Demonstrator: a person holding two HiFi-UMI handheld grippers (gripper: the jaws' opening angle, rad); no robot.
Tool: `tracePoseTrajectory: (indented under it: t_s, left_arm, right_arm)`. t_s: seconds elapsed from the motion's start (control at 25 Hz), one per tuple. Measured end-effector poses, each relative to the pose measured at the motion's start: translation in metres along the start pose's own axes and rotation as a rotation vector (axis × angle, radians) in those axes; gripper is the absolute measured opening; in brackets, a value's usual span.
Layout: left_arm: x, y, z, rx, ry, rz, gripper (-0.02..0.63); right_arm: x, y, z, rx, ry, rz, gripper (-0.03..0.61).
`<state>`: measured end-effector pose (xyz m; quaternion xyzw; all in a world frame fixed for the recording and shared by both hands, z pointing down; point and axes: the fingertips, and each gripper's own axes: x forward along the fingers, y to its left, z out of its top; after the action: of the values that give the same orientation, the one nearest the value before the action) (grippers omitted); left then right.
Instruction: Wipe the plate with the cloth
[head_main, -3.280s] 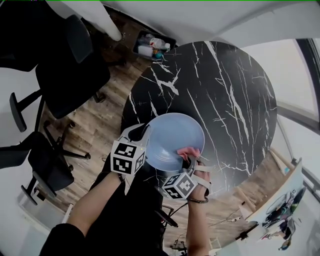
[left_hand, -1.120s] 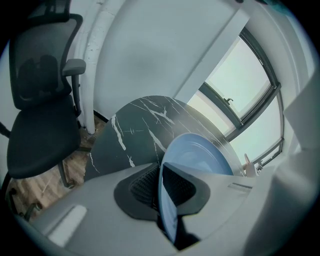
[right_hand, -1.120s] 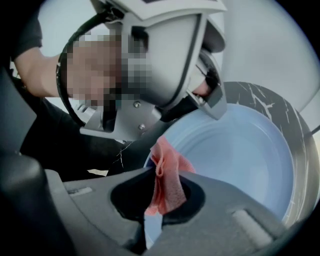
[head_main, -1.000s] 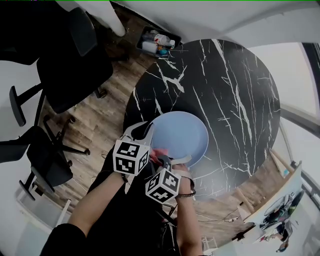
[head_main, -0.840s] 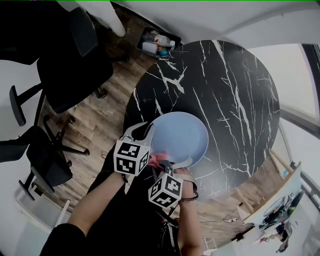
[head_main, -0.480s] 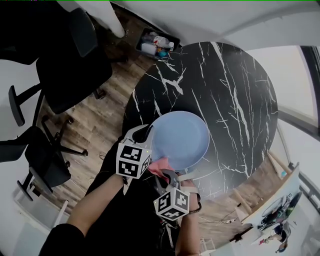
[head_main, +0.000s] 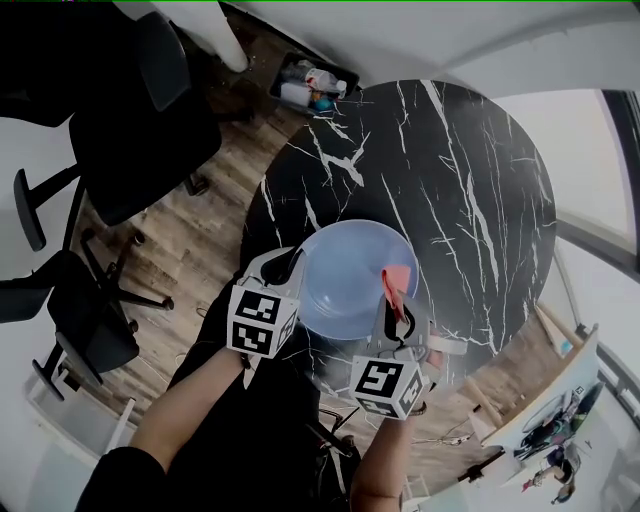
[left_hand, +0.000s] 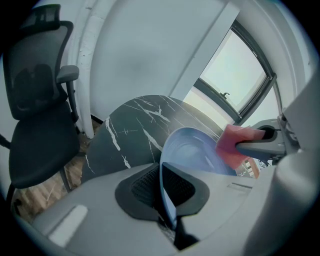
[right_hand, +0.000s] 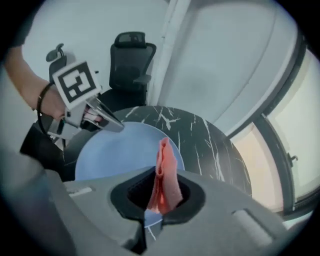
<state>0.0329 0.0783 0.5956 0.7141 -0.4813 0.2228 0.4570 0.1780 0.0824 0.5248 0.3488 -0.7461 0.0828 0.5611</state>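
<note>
Left hand-held gripper (left_hand: 166, 196) is clamped on the near-left rim of the plate (head_main: 345, 280). Its jaws are almost together and have just squeezed tighter, with the plate tilted up over the worktop's (head_main: 450, 180) near edge. Right hand-held gripper (right_hand: 162, 192) is pinched on the pink cloth (head_main: 396, 283) at the plate's right side, can't tell if it's touching.

The right tongs (head_main: 396, 305) now stand at the right edge of the plate (head_main: 340, 285), away from the near-left rim where they were beside the left tongs (head_main: 288, 268) (a second ago the two marker cubes almost touched). The pink cloth (head_main: 396, 282) pinched in them now lies over the plate's right side. The left tongs' jaws have just been closing on the plate's rim.
</note>
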Motion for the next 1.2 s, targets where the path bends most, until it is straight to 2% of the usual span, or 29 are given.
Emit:
tracePoseTrajectory:
  t_s: [0.2,0.36,0.72,1.2]
  left_arm:
    - [0.0,-0.003,-0.002,0.018,0.006,-0.007,0.015]
    - [0.001,-0.002,-0.001,0.013,0.009,-0.013,0.017]
    - [0.0,0.0,-0.001,-0.023,-0.001,-0.004,0.018]
    - [0.0,0.0,0.0,-0.045,-0.003,-0.002,0.021]
  right_arm:
    - [0.053,-0.009,-0.011,-0.002,0.144,-0.008,0.018]
    - [0.073,-0.012,-0.018,-0.004,0.224,-0.028,0.018]
    - [0.077,-0.003,-0.017,-0.006,0.228,0.013,0.016]
    - [0.06,0.046,-0.027,-0.033,0.213,0.083,0.015]
